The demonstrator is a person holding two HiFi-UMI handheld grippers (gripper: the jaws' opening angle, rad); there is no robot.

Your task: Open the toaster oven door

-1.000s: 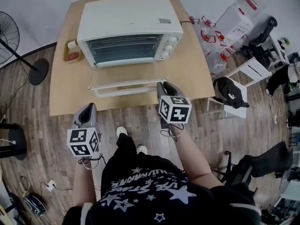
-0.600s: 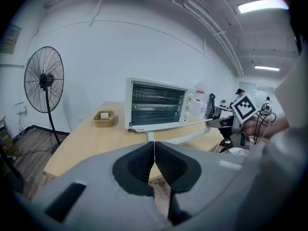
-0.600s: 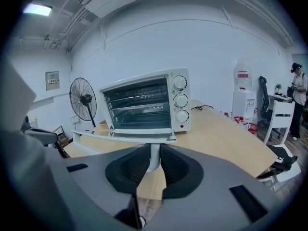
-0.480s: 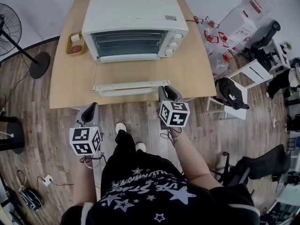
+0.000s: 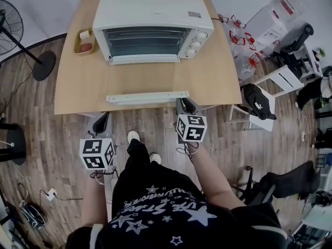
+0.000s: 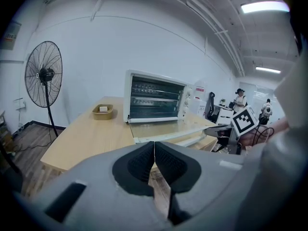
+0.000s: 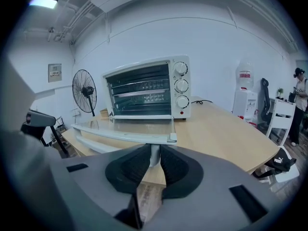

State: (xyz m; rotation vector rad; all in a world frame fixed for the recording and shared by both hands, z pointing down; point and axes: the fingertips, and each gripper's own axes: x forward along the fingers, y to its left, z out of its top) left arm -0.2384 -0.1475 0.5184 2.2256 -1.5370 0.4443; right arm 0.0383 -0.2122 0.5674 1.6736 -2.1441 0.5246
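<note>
A white toaster oven [image 5: 153,14] stands at the back of a wooden table [image 5: 78,87]. Its glass door [image 5: 145,79] lies folded down nearly flat, with the white handle [image 5: 148,97] near the table's front edge. My right gripper [image 5: 182,104] is shut on the right end of that handle. In the right gripper view the white handle piece [image 7: 154,153] sits between the dark pads. My left gripper [image 5: 104,121] hangs in front of the table's edge, left of the door, shut with nothing in it [image 6: 154,150].
A small tray [image 5: 84,41] with small items sits on the table, left of the oven. A standing fan [image 5: 15,35] is at the far left. At the right stand a white chair [image 5: 259,102], office chairs and a water dispenser [image 7: 244,100].
The door's handle edge has swung farther down and out from the oven, and my right gripper went with it. My left gripper has stayed in about the same place.
</note>
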